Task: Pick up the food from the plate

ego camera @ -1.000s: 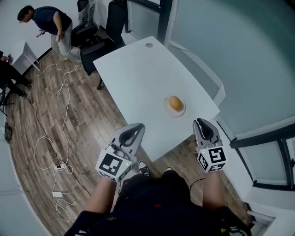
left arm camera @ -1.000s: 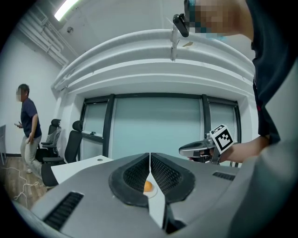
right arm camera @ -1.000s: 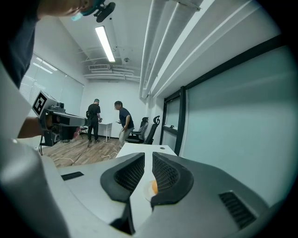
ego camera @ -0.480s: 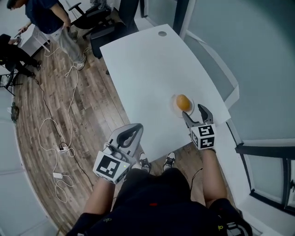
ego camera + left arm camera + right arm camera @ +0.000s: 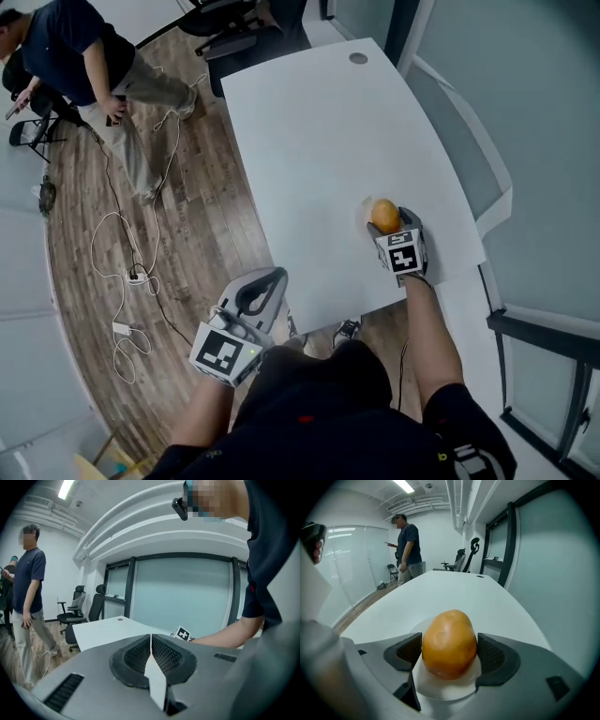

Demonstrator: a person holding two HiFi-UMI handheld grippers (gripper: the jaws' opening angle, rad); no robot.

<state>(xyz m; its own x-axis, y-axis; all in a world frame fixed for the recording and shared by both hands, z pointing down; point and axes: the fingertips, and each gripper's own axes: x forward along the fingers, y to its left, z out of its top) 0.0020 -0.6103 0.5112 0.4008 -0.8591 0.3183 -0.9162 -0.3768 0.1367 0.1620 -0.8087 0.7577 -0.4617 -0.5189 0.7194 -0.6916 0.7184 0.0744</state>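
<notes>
Since the right hand-held gripper (image 5: pixel 396 225) has moved in from off the desk (image 5: pixel 309 141), its jaws are opening astride the food (image 5: pixel 449 644), which sits ungripped on the plate (image 5: pixel 443 693), so the squeeze seems next; the left hand-held gripper (image 5: pixel 151 641) hangs pressed together.

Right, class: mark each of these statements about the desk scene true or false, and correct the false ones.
1. The food stands between the right gripper's jaws. True; those jaws are opening.
2. The food lies on the bare table. False: it sits on a white plate.
3. The left gripper's jaws are wide apart. False: they are together, with nothing between them.
4. A person stands on the wooden floor beyond the table. True.
</notes>
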